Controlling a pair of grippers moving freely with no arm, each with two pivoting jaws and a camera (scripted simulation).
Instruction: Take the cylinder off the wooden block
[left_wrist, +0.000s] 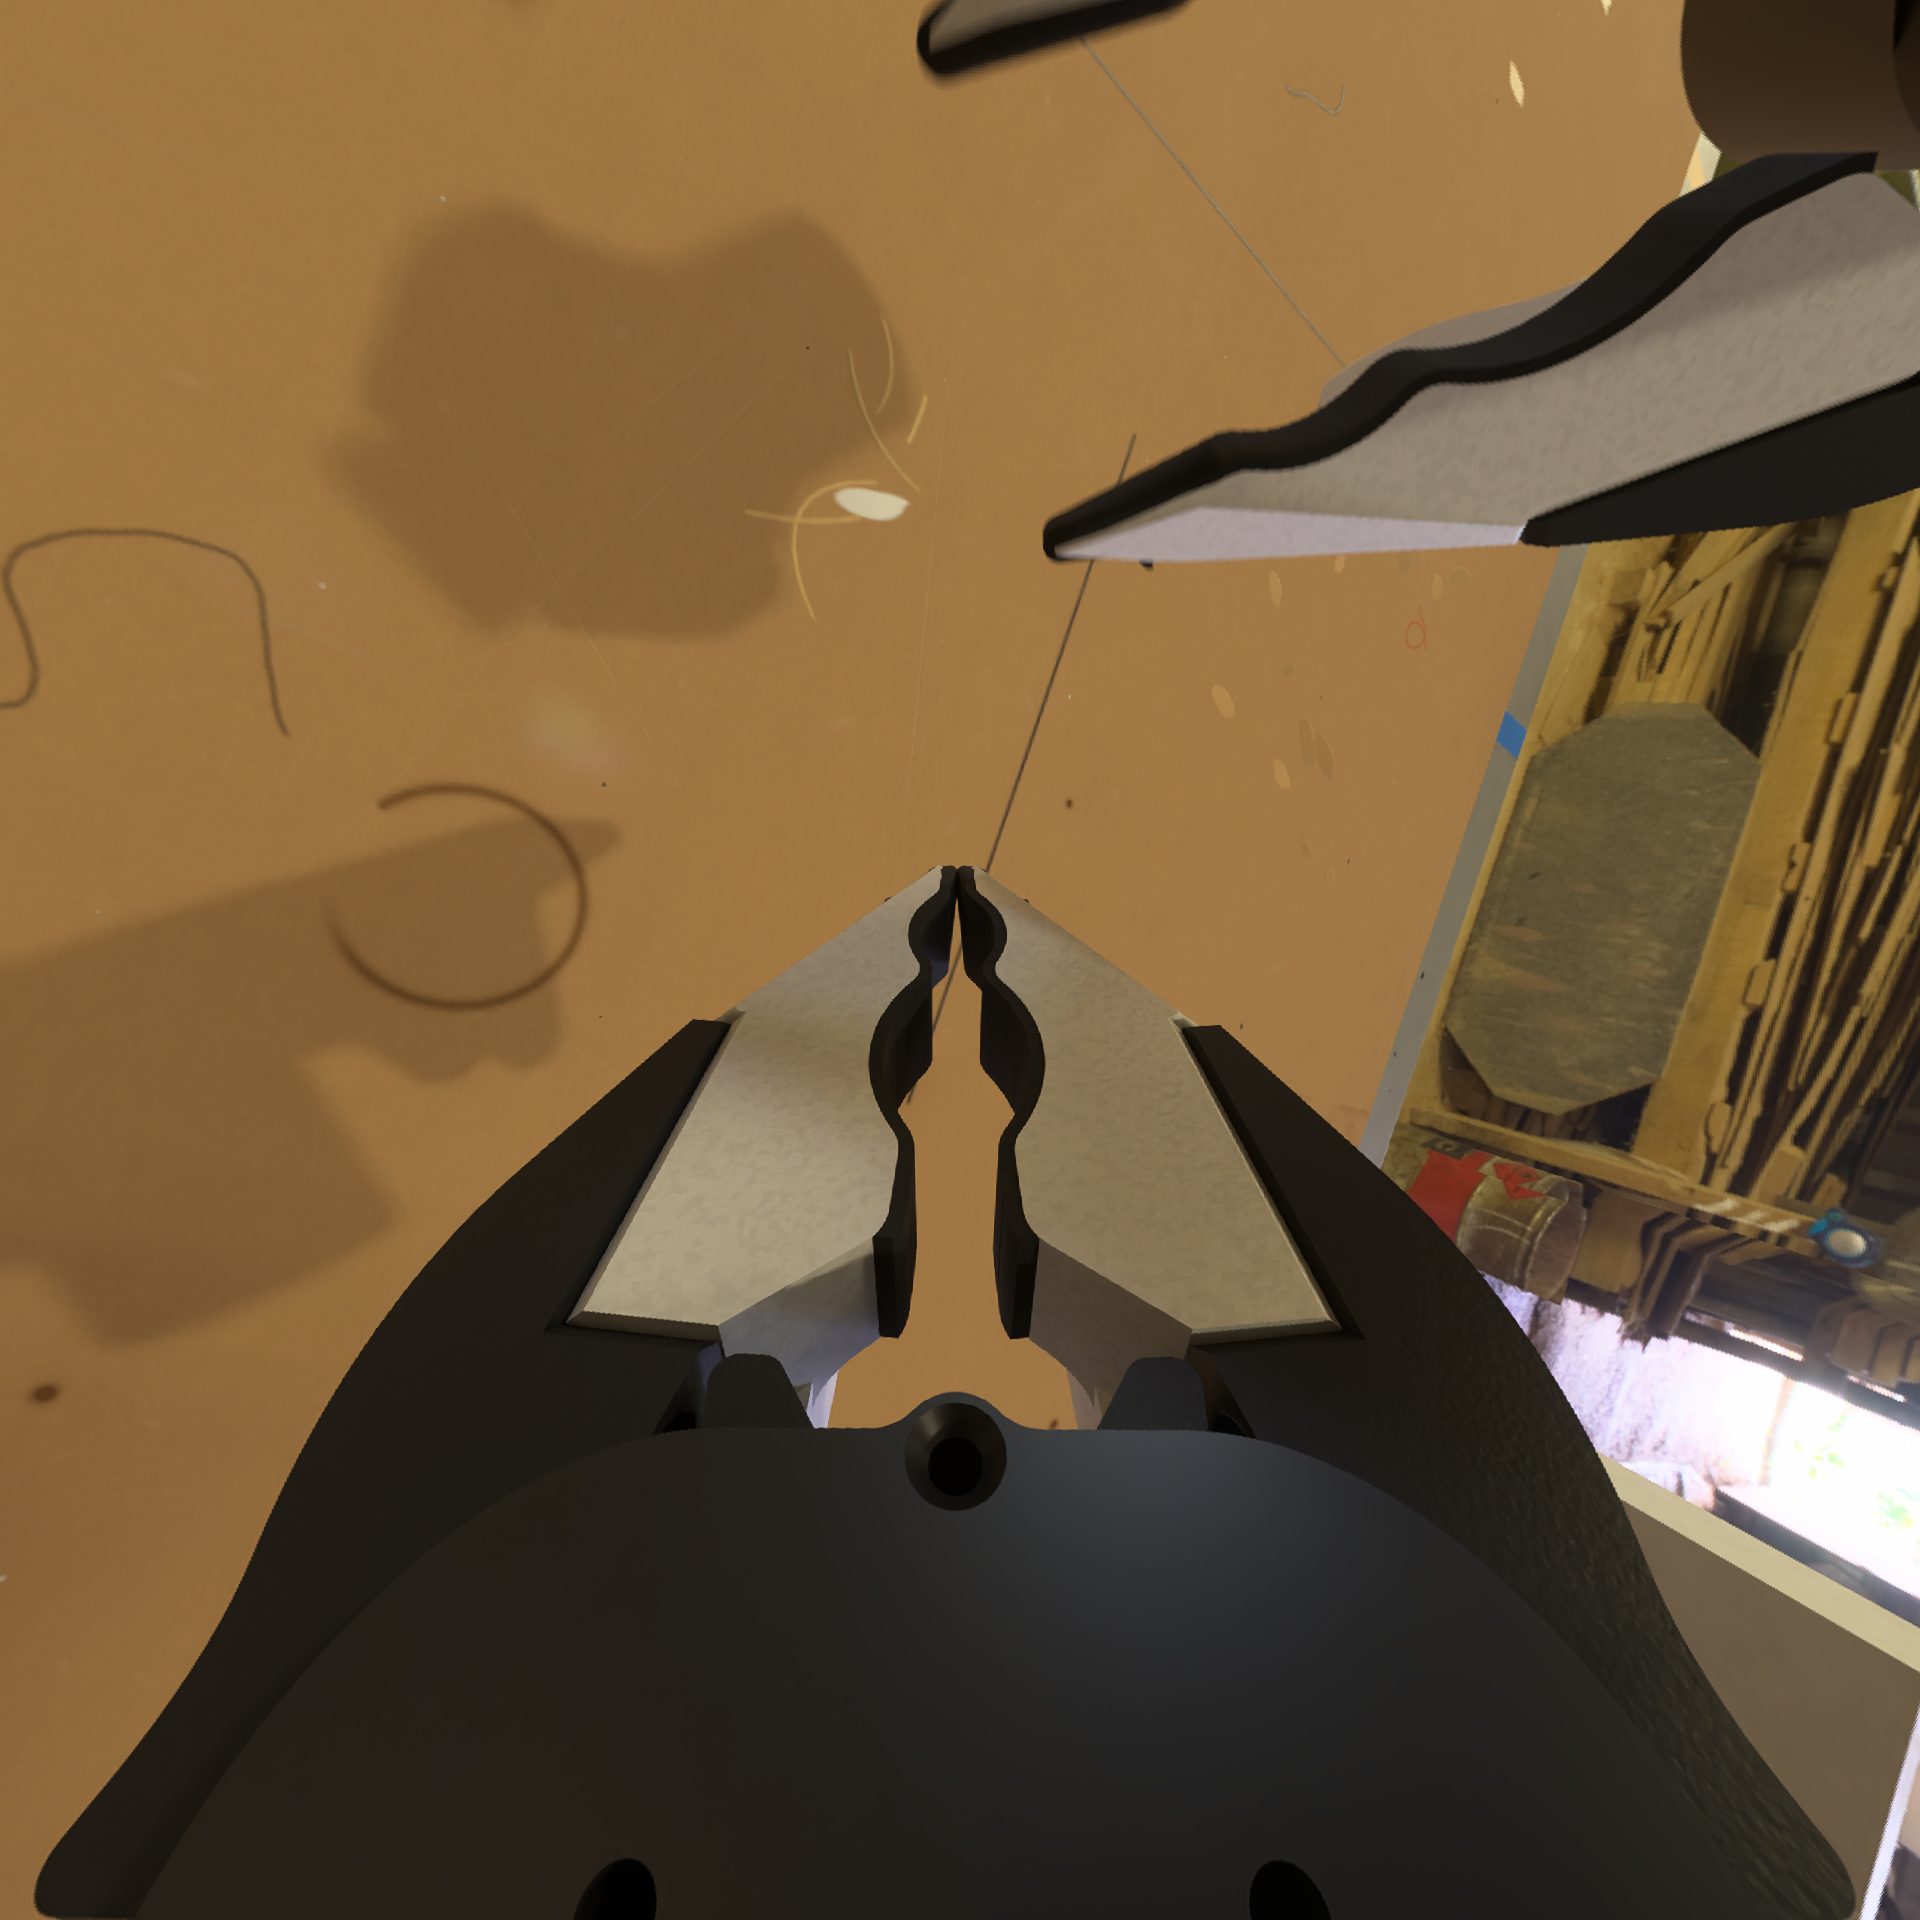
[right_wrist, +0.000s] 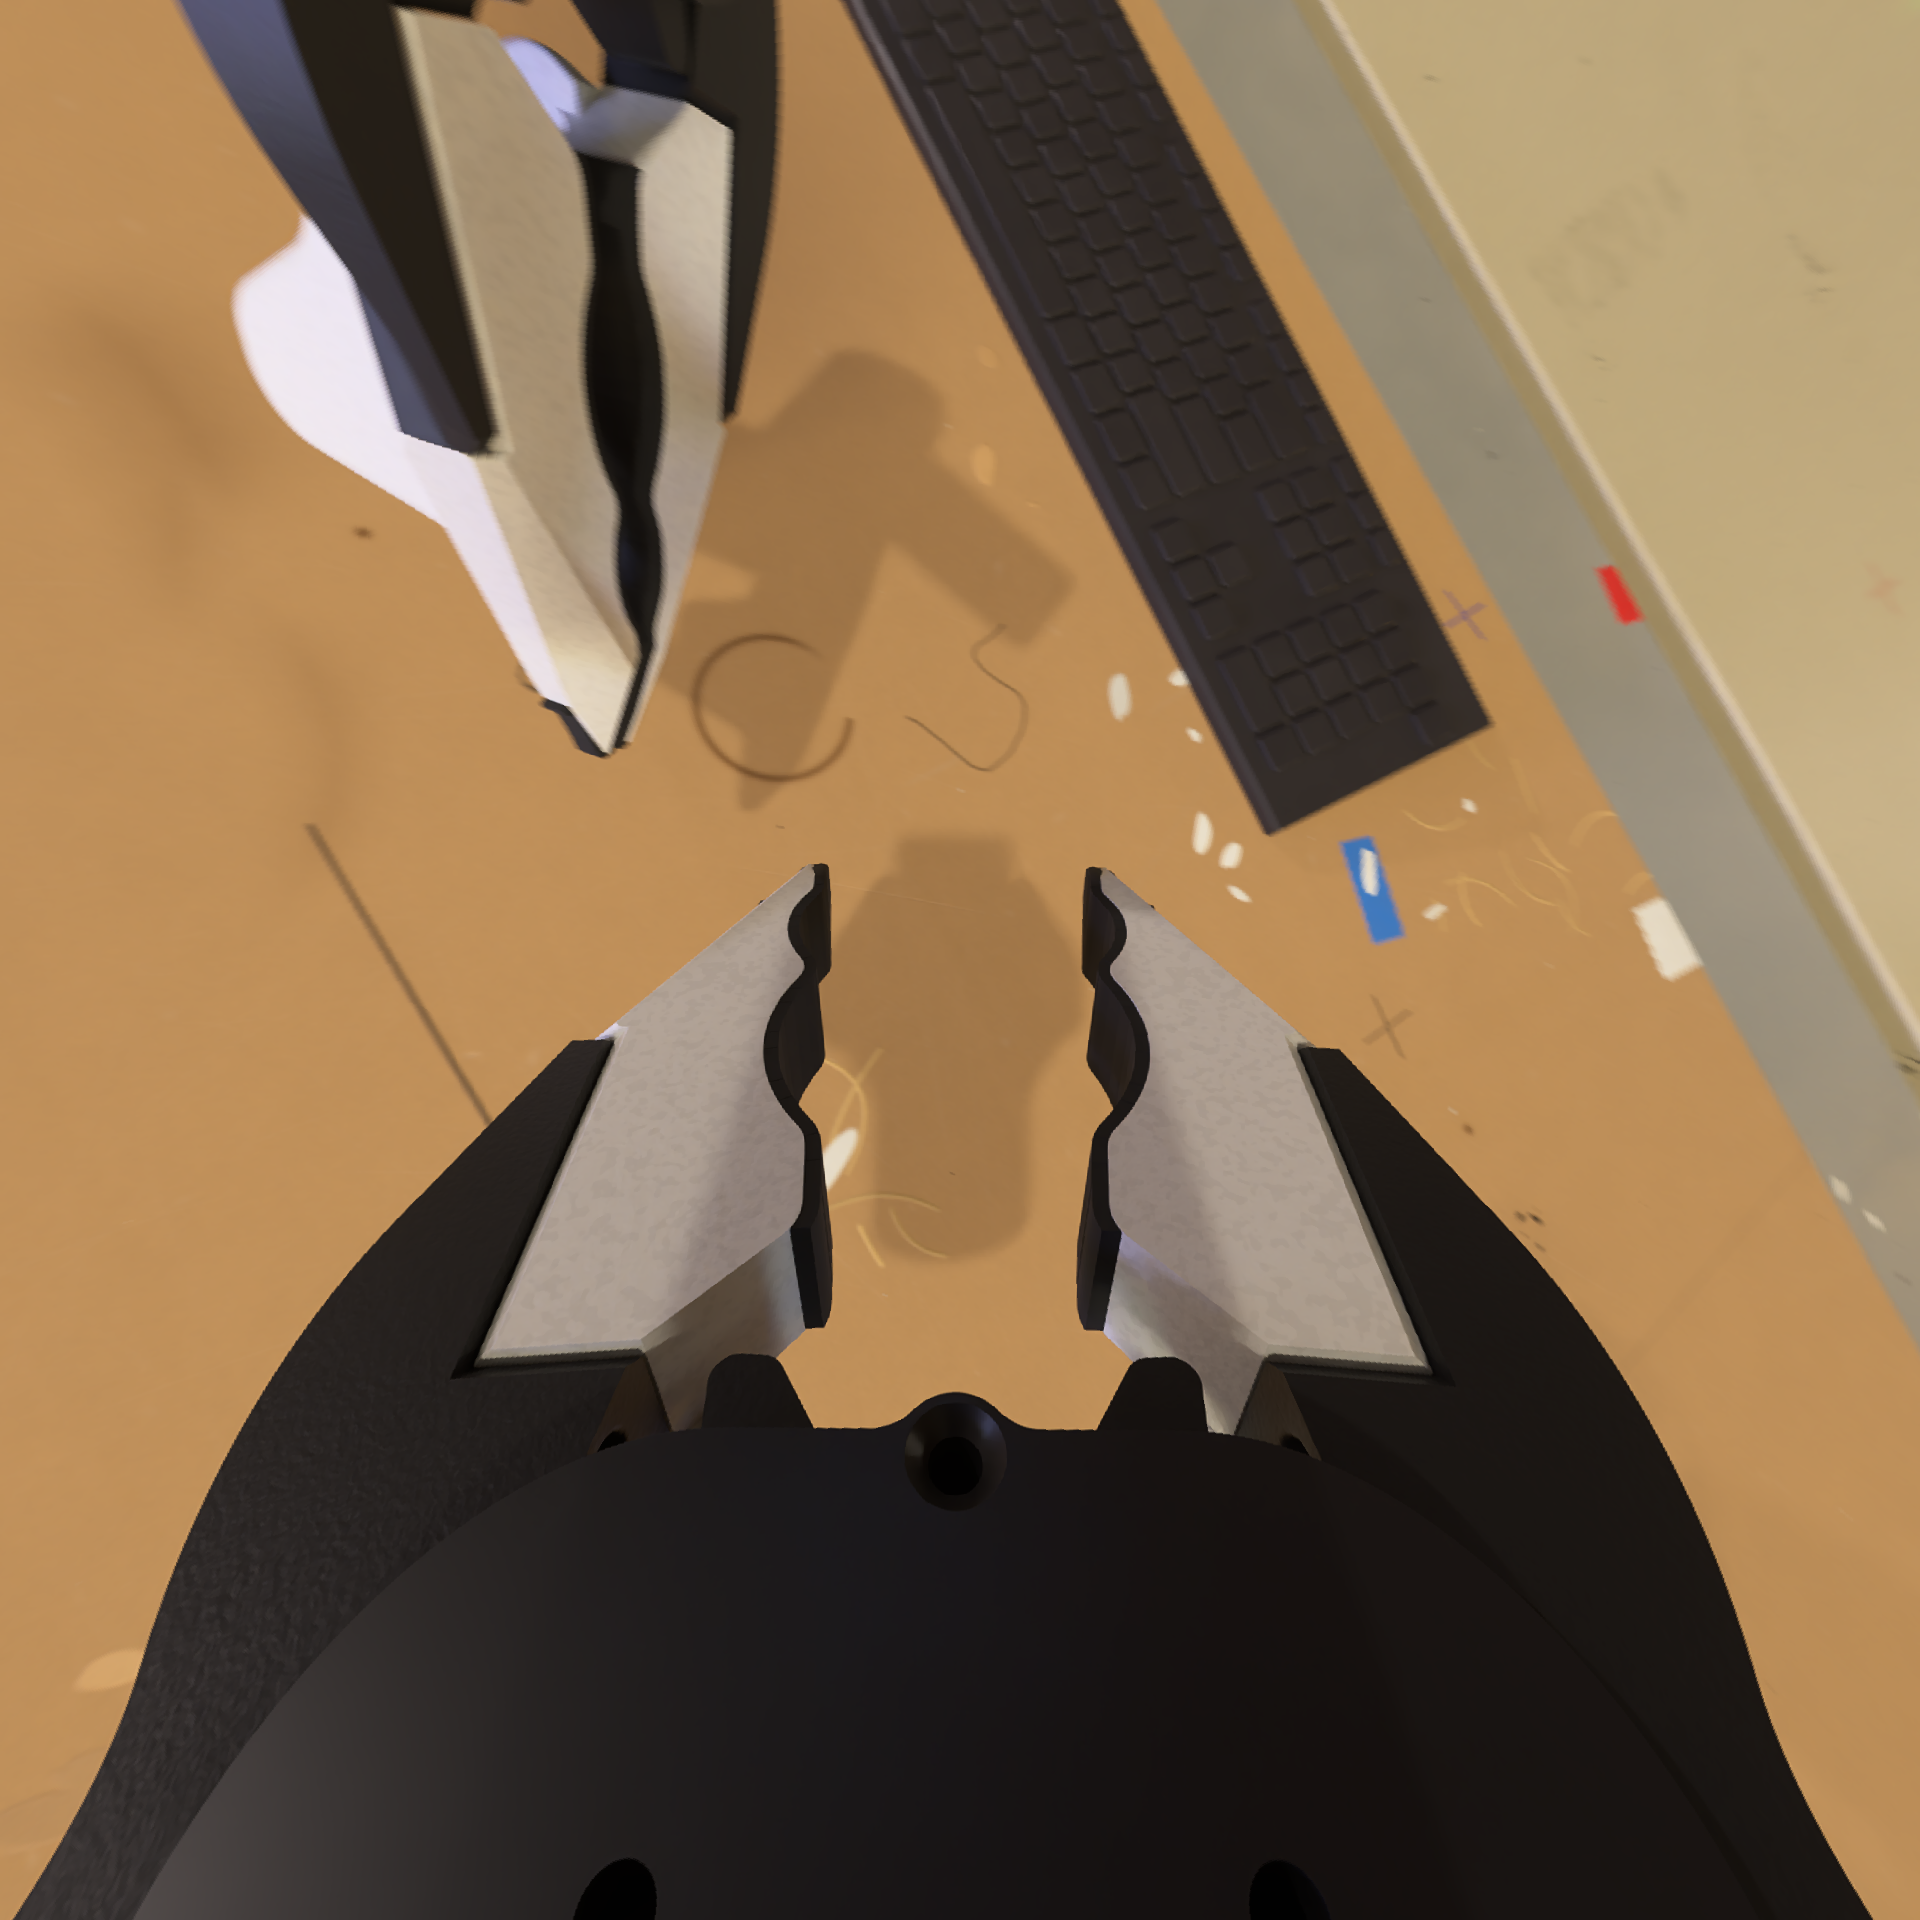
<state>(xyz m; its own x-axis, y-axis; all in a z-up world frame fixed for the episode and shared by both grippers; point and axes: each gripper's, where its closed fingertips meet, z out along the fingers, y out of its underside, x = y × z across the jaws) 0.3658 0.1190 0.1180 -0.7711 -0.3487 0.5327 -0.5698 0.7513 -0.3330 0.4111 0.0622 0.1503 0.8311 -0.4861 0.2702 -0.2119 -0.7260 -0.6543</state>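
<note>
While neither camera shows a cylinder standing on a wooden block, the findings are as follows.

Left gripper (left_wrist: 957, 875): jaws together, tips meeting, nothing between them; poised over bare desk (left_wrist: 623, 727).

Right gripper (right_wrist: 956, 883): jaws apart, empty, only its own shadow on the desk between them.

Right gripper as seen from the left wrist view: one finger (left_wrist: 1455, 457) crosses the upper right, a second shows at the top edge, with open space between.

Cylinder: not identified with certainty. A rounded brown form (left_wrist: 1808, 73) sits cut off in the far right corner of the left wrist view, just beyond the right gripper's finger; it may be the cylinder, but too little shows to say.

Wooden block: not visible in either view.

Other items: dark keyboard (right_wrist: 1164, 353) lying far right on the desk; blue tape strip (right_wrist: 1371, 888) near its close end; pen scribbles and pale flecks on the surface.

Step in hand, as judged: approach or search, with no grasp made.

Next move, as judged: bring the open right jaws round to the brown form and confirm it, centre them either side of the cylinder's body, close, then lift straight up so the block is not dragged.

Left gripper's role, as judged: idle unless needed to steady the block.
</note>
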